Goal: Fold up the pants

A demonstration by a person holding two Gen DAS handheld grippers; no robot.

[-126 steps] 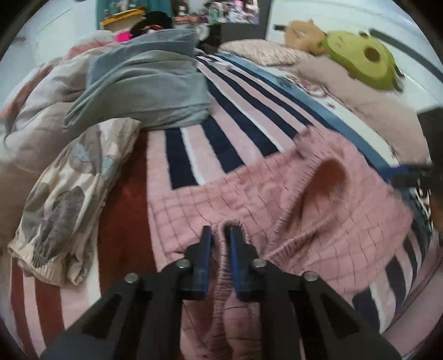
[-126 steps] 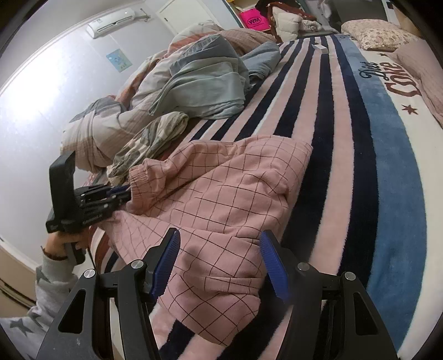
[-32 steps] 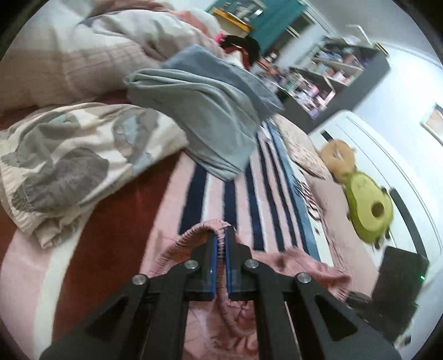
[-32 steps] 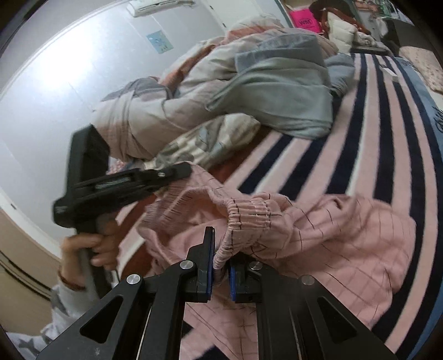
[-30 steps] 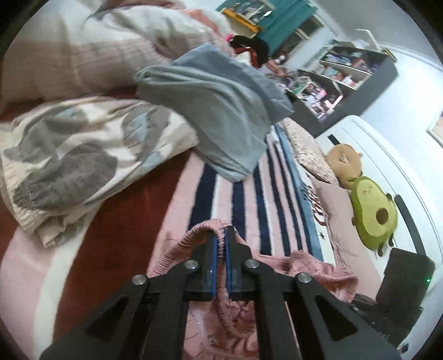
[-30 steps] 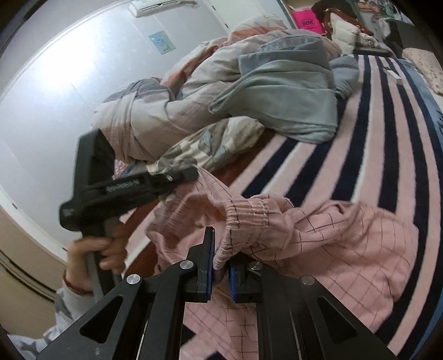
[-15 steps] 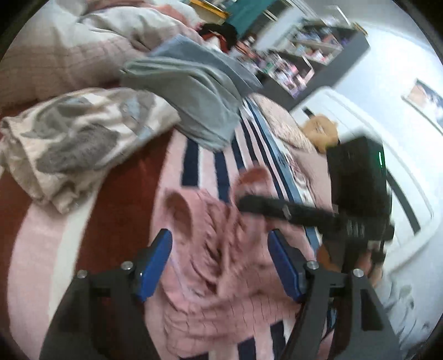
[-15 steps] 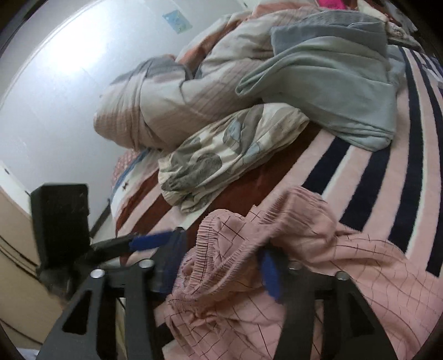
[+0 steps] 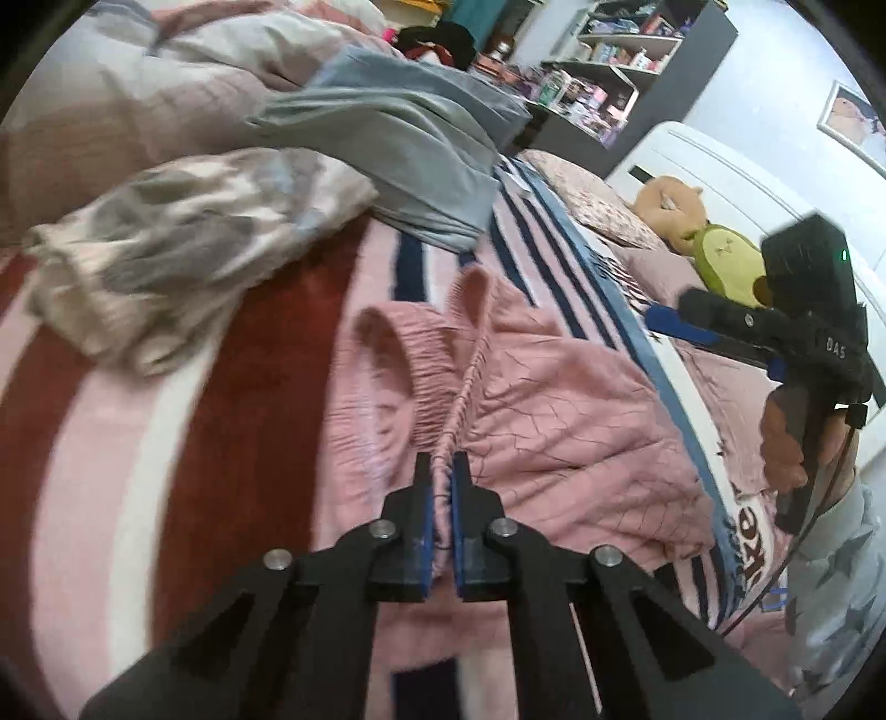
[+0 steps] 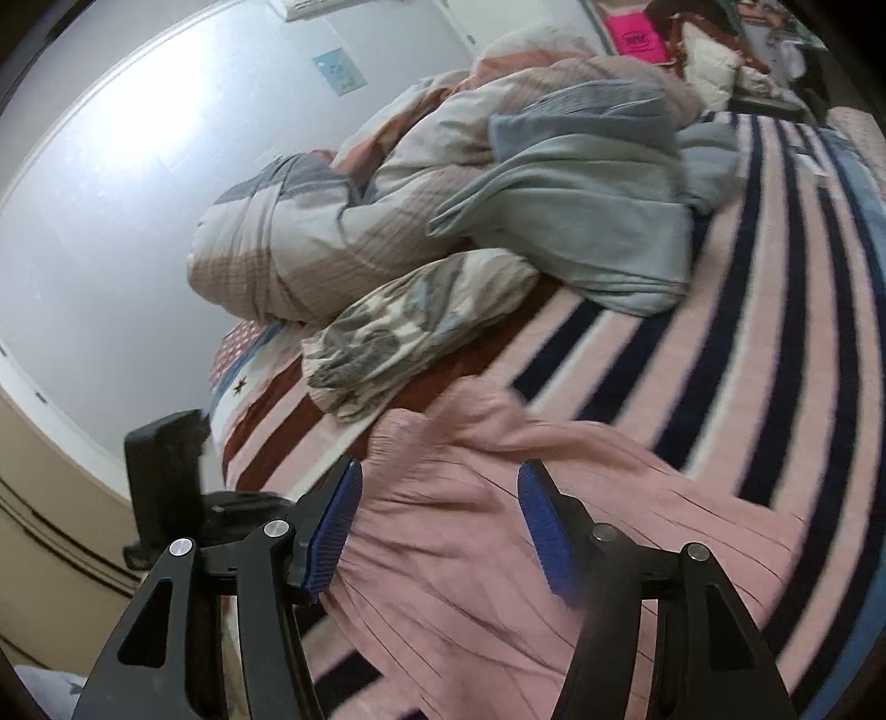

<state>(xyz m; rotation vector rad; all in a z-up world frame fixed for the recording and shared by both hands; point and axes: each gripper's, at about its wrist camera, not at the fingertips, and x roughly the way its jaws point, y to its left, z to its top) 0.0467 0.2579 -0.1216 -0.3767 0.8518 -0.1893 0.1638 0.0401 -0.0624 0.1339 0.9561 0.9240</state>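
Note:
The pink checked pants (image 9: pixel 531 410) lie bunched on the striped bed cover (image 9: pixel 183 421), elastic waistband toward the far side. My left gripper (image 9: pixel 440 471) is shut on a ridge of the gathered waistband fabric. My right gripper (image 10: pixel 437 498) is open and empty, hovering just above the pants (image 10: pixel 498 554). In the left wrist view the right gripper (image 9: pixel 664 320) shows at the right, held in a hand. In the right wrist view the left gripper's body (image 10: pixel 166 487) shows at the lower left.
A floral cloth (image 9: pixel 166 266), a grey-blue garment (image 9: pixel 398 144) and a rumpled duvet (image 10: pixel 310 238) lie at the far left of the bed. Pillows and plush toys (image 9: pixel 714 255) sit by the headboard. Shelves (image 9: pixel 603 50) stand behind.
Half a second ago both grippers were open over the pants. My left gripper has since shut on the waistband fabric. My right gripper stays open and has drawn back to the right.

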